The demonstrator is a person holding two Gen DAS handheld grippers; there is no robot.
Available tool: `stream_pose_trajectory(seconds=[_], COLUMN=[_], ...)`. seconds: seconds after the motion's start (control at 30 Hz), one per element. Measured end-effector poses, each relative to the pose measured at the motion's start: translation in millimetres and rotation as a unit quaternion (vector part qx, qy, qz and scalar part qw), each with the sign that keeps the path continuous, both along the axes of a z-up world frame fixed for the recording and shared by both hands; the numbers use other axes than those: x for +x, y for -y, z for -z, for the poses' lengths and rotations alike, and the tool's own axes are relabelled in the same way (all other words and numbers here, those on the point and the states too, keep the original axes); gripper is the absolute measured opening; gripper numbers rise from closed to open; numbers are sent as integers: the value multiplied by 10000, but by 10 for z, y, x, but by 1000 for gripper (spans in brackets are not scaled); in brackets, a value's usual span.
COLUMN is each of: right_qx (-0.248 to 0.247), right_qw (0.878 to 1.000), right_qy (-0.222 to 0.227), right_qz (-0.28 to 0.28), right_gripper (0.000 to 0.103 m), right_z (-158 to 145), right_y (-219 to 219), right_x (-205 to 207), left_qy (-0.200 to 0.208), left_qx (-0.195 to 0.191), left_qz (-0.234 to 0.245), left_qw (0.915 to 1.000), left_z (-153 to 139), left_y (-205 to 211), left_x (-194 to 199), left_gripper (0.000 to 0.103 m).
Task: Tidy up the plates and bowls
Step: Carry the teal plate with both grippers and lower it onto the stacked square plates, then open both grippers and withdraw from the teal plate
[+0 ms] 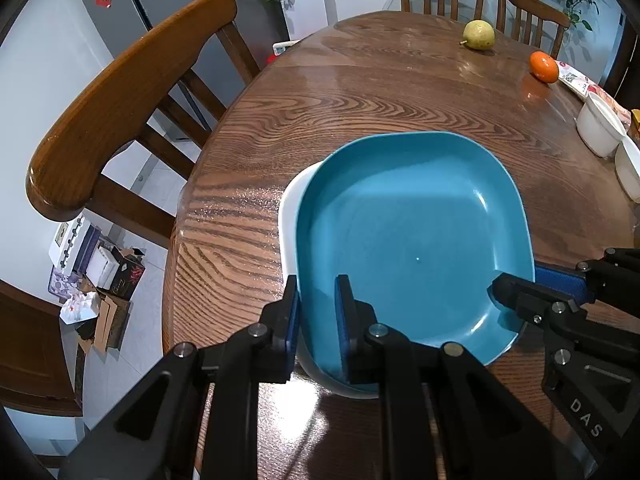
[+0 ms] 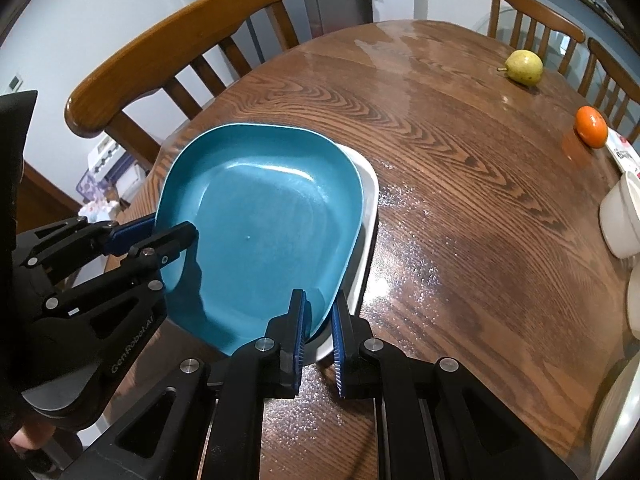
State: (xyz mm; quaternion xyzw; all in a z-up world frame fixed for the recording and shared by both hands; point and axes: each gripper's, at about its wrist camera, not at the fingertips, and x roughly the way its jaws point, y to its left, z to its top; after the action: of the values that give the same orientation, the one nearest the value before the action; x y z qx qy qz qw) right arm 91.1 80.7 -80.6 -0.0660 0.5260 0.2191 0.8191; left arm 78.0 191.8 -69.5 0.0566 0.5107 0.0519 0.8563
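The left hand-held gripper [image 1: 318, 312] sits closest to its camera, with its two blue pads closed onto the near left rim of the blue plate [image 1: 408, 240]: one pad lies outside the rim and one inside the plate. The right hand-held gripper [image 2: 320, 320] is closed in the same way on the near right rim of the same plate, one finger inside and one outside. Its jaws stand nearly together with only the thin rim between them. Both grippers point steeply down toward the bench [image 1: 360, 92].

The blue plate is squarish with rounded corners and is empty. It sits over a white plate [image 2: 368, 208] of similar shape, which shows past the blue rim on one side in each view. Whether the blue plate rests fully on the white one or is slightly raised cannot be determined. The pair lies near the near left edge of the bench, just in front of a wooden chair [image 1: 120, 92].

Toward the far edge of the bench lie a pear [image 1: 479, 34] and an orange [image 1: 544, 66], well apart from the plates. Two white bowls [image 1: 600, 128] stand side by side at the right edge.
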Motion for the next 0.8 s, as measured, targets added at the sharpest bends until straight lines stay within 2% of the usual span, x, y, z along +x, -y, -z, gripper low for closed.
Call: stream_pose_trajectory(seconds=[0.8], right_qx=[-106], right_qw=[9999], right_qy=[125], right_qz=[17], right_gripper=[13], right_z=[-48], right_y=[0], right_x=[-35], left_qy=[15], left_qx=[109], left_qz=[-4], left_qw=[9999], left_z=[-8], left_y=[-3], left_x=[-28], left_gripper=[18])
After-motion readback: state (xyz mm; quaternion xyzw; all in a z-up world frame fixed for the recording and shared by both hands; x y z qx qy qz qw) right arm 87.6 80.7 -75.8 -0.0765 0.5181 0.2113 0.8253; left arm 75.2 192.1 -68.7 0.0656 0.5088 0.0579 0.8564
